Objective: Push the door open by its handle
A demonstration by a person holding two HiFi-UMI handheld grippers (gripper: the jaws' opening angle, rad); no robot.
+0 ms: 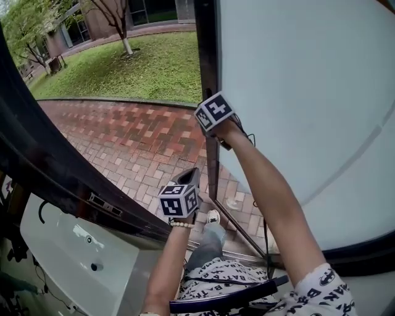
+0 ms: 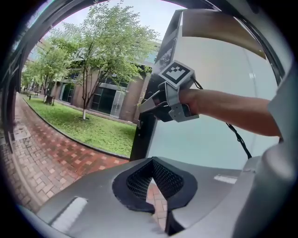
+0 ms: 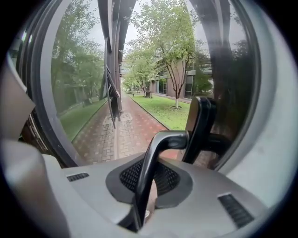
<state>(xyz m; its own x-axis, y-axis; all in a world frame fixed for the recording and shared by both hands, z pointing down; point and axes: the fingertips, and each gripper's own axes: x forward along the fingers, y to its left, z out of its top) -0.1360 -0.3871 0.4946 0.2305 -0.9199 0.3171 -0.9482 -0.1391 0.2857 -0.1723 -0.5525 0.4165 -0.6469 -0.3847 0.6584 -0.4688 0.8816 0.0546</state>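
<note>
head cam down — door [image 1: 296, 92] in all

Red brick paving [image 1: 139, 142] outside, curving beside a green lawn [image 1: 154, 68]; on the grass a pale-trunked tree [image 1: 126, 43], with a leafier tree [image 1: 21, 24] farther left; behind the lawn a brown brick building [image 1: 95, 24] with dark windows; pale sky [image 2: 153, 11] overhead; a white shoe [image 1: 213, 216] at the bricks' near edge.

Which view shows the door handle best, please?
The right gripper view: the dark handle runs up between the right gripper's jaws, with its bend and mount plain to see. In the head view that gripper and the hand cover it. The left gripper view shows only that gripper at the door's edge; the handle cannot be made out.
</note>
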